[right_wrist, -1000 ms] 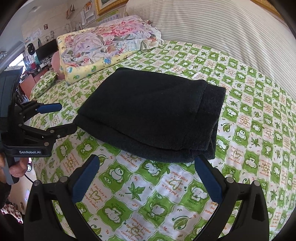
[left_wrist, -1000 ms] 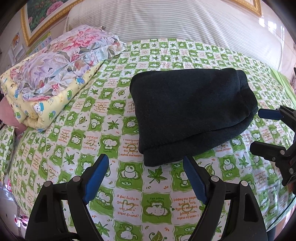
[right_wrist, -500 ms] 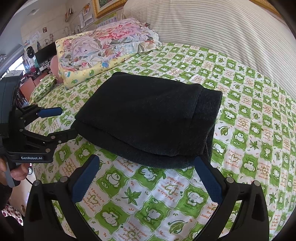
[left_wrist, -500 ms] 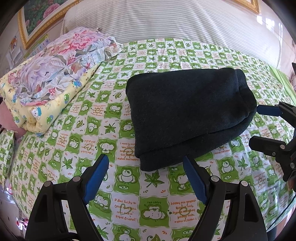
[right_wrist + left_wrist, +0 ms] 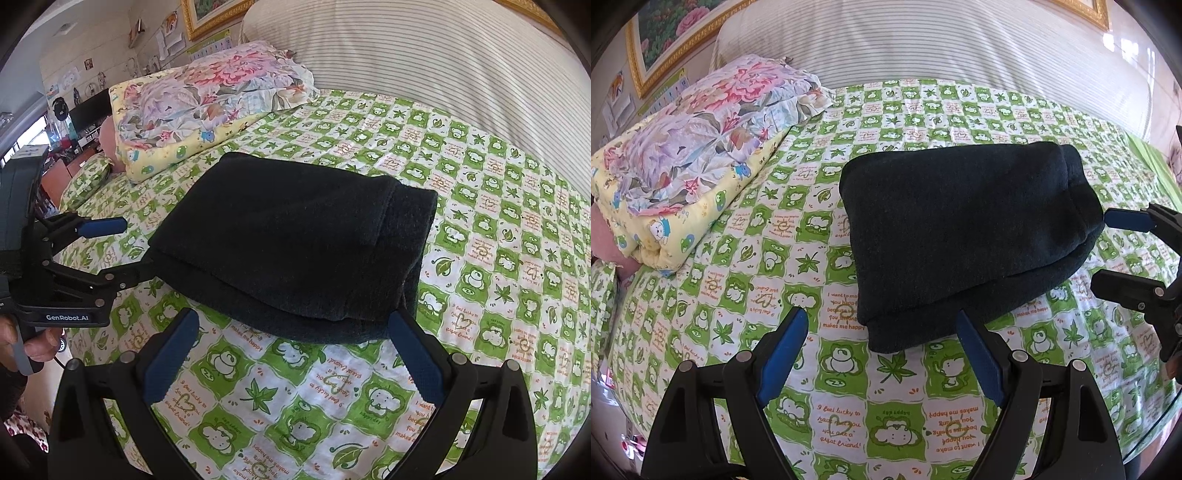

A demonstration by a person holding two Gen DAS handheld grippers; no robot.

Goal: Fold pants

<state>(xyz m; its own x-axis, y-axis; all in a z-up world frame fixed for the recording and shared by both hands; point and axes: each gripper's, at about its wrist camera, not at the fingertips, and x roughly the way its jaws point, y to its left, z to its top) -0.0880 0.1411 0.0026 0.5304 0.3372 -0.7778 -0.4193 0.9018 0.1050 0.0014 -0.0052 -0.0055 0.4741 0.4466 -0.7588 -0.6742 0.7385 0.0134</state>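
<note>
The folded pants (image 5: 964, 236) lie on the bed (image 5: 894, 402); the left gripper (image 5: 882, 345) and right gripper (image 5: 291, 343) hold their jaws apart at the near edge.

Dark navy pants (image 5: 964, 236) lie on a green-and-white checked cartoon sheet (image 5: 849, 387); a pink floral pillow (image 5: 713, 122) tops a yellow quilt (image 5: 676, 236) far left.

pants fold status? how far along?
Looks done: the pants lie as a compact, layered bundle on the bedsheet. In hand: nothing; left claw and right claw are both open and empty, just short of the bundle's edge. Left: at most a tidy-up.
</note>
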